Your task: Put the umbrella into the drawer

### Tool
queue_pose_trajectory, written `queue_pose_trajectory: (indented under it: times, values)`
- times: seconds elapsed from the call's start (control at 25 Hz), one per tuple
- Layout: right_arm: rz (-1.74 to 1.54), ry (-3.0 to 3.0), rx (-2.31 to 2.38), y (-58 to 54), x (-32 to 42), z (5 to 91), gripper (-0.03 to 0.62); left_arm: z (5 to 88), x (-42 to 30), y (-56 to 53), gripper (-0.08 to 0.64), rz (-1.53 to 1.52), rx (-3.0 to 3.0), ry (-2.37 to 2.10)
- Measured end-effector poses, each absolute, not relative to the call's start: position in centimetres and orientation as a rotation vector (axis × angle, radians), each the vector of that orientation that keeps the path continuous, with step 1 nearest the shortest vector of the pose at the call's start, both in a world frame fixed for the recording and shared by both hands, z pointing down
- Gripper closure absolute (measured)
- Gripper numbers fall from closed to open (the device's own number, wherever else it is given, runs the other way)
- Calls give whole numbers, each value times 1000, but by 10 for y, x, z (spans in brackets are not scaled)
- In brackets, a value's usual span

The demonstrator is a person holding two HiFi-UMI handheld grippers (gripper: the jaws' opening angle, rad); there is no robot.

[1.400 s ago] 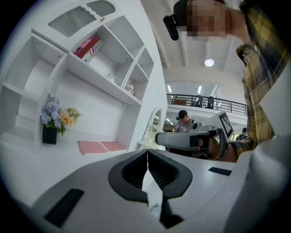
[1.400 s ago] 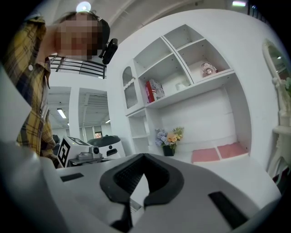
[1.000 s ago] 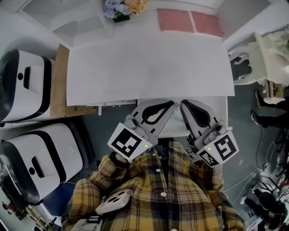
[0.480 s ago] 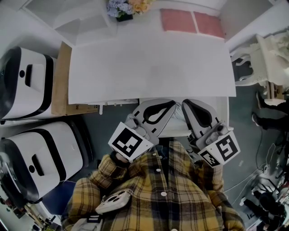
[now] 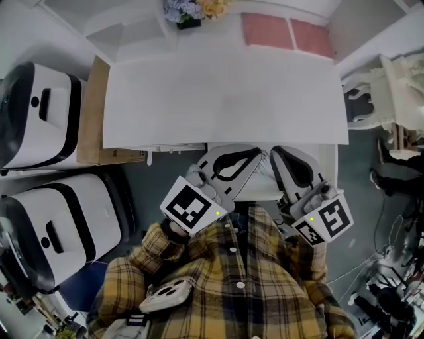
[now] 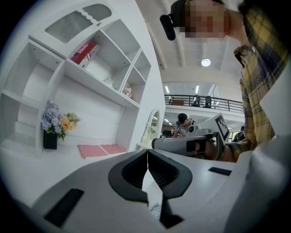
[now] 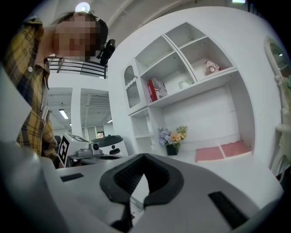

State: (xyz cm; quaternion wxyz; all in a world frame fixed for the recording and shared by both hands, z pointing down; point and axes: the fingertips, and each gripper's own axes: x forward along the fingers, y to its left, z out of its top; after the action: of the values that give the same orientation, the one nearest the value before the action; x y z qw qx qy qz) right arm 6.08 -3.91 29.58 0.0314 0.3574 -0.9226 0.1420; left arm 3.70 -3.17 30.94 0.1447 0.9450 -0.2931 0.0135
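No umbrella shows in any view. The white desk (image 5: 225,99) lies ahead of me with a bare top. My left gripper (image 5: 254,151) and right gripper (image 5: 273,151) hover side by side at the desk's near edge, close to my plaid shirt (image 5: 232,278). Under them a white ledge (image 5: 329,155) juts out from the desk front; I cannot tell whether it is a drawer. The left gripper (image 6: 147,153) has its tips touching and nothing between them. In its own view the right gripper (image 7: 144,157) is likewise shut and empty.
A vase of flowers (image 5: 192,10) and two pink mats (image 5: 285,30) sit at the desk's back. White shelves (image 6: 95,68) rise behind it. Two white machines (image 5: 40,112) (image 5: 59,225) and a wooden board (image 5: 89,112) stand left, and ornate white furniture (image 5: 397,86) stands right.
Only the head view has drifted a little. Both grippers keep their place and stay shut.
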Motion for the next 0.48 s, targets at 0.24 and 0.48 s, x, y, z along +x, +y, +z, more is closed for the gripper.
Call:
queue_pose_trajectory:
  times: [0.24,0.48]
  values:
    - [468,-2839,1085,-37,57,302,575,302,36,-29,538,30,2787,-801]
    - [472,-2848,1083,-37,61,298,575,298,33,-26,538,42,2803,-750]
